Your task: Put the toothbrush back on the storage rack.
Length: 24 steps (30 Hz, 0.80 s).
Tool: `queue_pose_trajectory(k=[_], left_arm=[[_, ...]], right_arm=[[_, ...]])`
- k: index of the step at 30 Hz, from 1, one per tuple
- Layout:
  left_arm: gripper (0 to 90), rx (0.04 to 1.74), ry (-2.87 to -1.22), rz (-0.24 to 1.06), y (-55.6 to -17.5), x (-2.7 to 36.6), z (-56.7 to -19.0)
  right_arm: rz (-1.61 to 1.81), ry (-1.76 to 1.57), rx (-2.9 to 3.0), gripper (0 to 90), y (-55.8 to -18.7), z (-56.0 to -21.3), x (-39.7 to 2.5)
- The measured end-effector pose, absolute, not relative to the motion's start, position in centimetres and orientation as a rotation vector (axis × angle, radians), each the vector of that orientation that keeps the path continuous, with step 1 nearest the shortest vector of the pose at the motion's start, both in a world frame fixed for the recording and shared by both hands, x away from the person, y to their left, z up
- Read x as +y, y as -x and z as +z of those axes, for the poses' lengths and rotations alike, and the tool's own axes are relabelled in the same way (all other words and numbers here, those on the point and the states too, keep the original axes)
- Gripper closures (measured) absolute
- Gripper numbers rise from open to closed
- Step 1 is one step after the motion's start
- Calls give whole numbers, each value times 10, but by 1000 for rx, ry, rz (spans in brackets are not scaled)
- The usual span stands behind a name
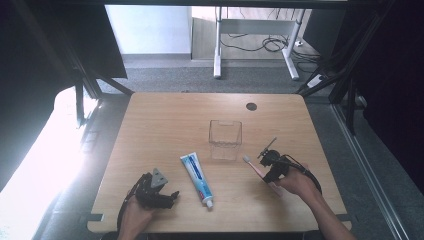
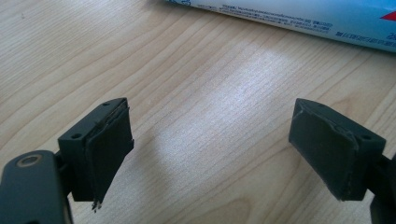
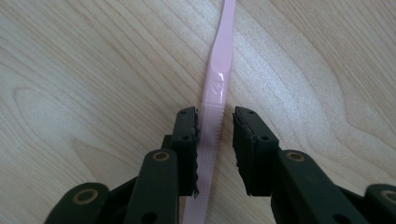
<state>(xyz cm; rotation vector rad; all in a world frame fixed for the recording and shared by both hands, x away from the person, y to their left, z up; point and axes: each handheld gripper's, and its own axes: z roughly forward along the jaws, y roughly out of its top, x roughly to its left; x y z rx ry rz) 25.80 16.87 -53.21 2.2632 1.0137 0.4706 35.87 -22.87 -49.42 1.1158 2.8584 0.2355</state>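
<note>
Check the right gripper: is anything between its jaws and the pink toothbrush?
Nothing visible is. The right gripper straddles the toothbrush handle, one jaw at each side, with a small gap left on one side. Bare table lies between the toothbrush and the clear cup.

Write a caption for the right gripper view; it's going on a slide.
Right claw straddling a pink toothbrush handle on the wooden table, jaws not yet closed on it.

Pink toothbrush [image 3: 218, 88] flat on wooden table [image 3: 93, 70], bristles toward cup [image 1: 225, 139]
</note>
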Motion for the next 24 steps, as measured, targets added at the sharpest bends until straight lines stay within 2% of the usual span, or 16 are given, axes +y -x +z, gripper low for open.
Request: queue_pose_trajectory(k=[24], left_arm=[[136,1005,-2281,479,-258,168,-532]], right_arm=[[40,-1179,2910,783,-379,-499,-207]])
